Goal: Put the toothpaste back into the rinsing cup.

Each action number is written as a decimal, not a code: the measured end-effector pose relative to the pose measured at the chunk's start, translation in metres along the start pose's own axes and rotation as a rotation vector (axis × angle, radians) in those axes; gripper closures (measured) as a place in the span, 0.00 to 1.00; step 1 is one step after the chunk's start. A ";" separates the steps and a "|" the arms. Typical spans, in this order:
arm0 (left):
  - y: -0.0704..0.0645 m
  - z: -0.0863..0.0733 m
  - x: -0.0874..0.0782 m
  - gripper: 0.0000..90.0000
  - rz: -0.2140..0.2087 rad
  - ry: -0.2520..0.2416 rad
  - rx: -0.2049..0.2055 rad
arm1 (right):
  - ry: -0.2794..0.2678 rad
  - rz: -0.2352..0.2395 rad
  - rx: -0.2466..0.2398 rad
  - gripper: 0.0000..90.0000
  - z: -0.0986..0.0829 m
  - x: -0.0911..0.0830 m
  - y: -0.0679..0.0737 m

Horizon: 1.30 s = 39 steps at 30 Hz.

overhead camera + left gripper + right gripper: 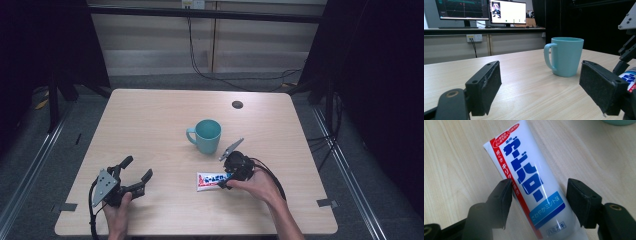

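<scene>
Two claws are in your hands at the near side of the counter (150, 107). Your right claw (226, 178) is lowered over the toothpaste tube (212, 180), its jaws spread to either side of the tube's body. In the right gripper view the left pad (505, 200) sits right at the tube's red edge stripe, while the other pad (580, 201) stands just clear of the white side, so the claw straddles the toothpaste tube (531, 187) without clamping it. The tube lies flat on the wood, printed face up with blue Japanese lettering, near the middle of the counter and slightly right of centre, its flat crimped end pointing left. Your right hand (257, 184) grips the tool from the right, with its cable looping beside your wrist.

Your left claw (137, 175) rests low near the counter's near left corner, released, its jaws wide apart and holding nothing, the grey plate on top tilted. Your left hand (119, 210) holds it from the near edge. In the left gripper view its padded jaws frame bare wood, and the teal mug (566, 56) stands beyond them.

That teal mug (206, 135) stands upright just beyond the tube, toward the far side, handle to the left, apart from both claws. A small dark round hole (237, 104) sits in the counter near the far edge.
</scene>
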<state>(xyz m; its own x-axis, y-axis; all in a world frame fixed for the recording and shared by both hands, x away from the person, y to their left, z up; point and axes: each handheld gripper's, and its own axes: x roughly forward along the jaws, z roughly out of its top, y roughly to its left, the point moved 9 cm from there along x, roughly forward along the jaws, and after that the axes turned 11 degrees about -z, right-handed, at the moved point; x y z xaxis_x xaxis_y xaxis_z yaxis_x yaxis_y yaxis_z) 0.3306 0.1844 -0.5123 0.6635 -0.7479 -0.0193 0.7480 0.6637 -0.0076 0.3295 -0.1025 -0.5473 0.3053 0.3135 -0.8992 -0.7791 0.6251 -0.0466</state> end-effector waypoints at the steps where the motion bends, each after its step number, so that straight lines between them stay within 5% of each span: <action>1: 0.000 0.000 0.000 0.19 0.000 0.000 0.000 | 0.001 -0.002 -0.010 0.41 0.000 0.001 0.000; 15: 0.000 0.000 0.000 0.20 0.000 0.000 0.000 | 0.016 -0.014 -0.047 0.39 -0.001 0.005 0.003; 24: 0.000 0.000 0.000 0.20 0.000 0.000 0.000 | 0.035 -0.067 -0.056 0.53 -0.002 0.008 0.000; 39: 0.000 0.000 0.000 0.19 0.000 0.000 0.000 | 0.070 -0.071 -0.012 0.62 -0.003 0.009 -0.002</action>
<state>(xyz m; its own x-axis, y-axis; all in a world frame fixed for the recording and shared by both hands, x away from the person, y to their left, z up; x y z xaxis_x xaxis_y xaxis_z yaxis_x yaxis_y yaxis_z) 0.3306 0.1844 -0.5123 0.6636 -0.7479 -0.0192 0.7479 0.6638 -0.0073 0.3321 -0.1030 -0.5564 0.3210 0.2175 -0.9218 -0.7638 0.6349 -0.1162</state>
